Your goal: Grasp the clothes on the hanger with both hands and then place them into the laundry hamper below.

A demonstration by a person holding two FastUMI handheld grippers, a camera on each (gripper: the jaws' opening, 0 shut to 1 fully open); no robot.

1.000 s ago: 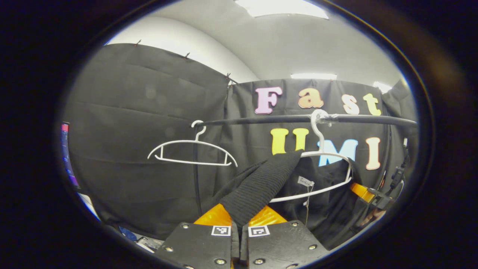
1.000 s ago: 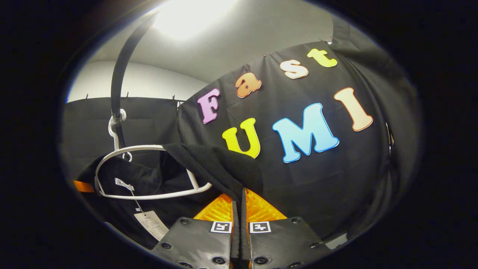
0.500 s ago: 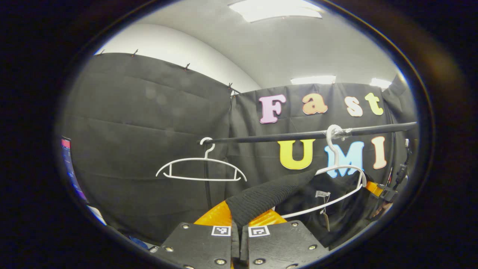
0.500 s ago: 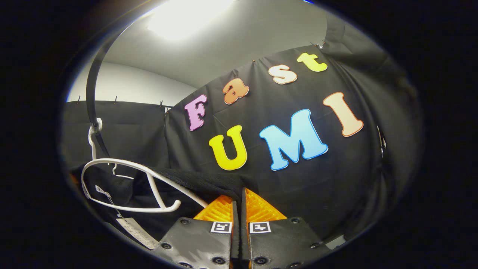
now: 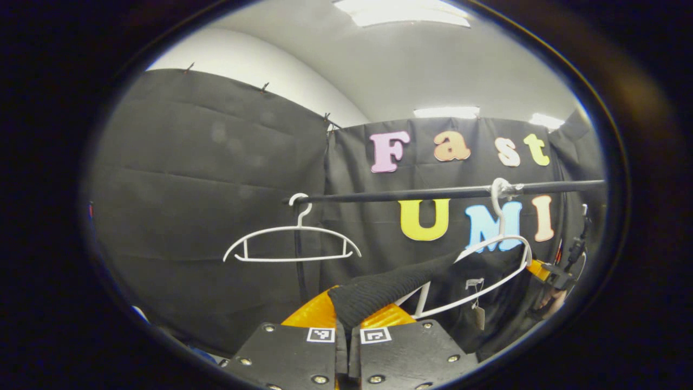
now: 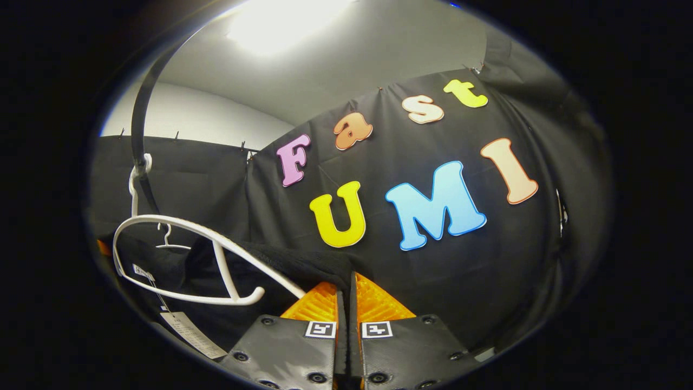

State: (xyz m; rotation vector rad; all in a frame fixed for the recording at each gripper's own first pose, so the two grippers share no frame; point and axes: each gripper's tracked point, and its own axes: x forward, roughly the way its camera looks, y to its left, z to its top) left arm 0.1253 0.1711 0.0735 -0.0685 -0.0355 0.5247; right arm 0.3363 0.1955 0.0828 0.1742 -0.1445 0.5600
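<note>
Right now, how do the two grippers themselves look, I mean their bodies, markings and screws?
In each gripper view, the left gripper and the right gripper have two flat, matte black plates side by side. Each plate carries a small square black-and-white marker near its front edge and round screws at its corners. Ribbed pads project forward from the plates.

Two hangers (image 5: 292,244) on rail (image 5: 433,193)

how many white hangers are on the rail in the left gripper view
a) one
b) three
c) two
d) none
c: a bare hanger hooks near the end of the rail, and a second hanger, farther along it, has the black garment partly pulled off it, pinched in the left gripper.
</note>
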